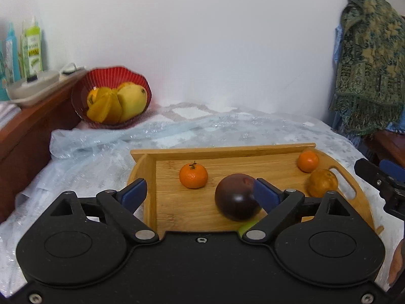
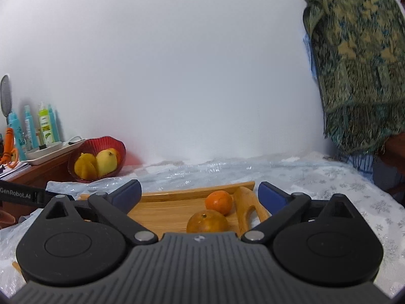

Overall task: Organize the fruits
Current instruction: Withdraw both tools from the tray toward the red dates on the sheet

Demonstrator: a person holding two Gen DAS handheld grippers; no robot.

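Four loose fruits sit on the rectangular bamboo tray. Far left, a brown wooden shelf carries teal and green plastic bottles. Next to it the red ribbed plastic bowl holds yellow mangoes, resting on the crinkled clear plastic sheet. Left gripper fingers spread wide, nothing held; small bright orange tangerine shows between them, dark purple round fruit partly behind its right blue pad. Second small orange tangerine and dull brownish orange lie by the tray handle. Right gripper fingers wide, empty, over those two. Green patterned fringed cloth hangs far right.
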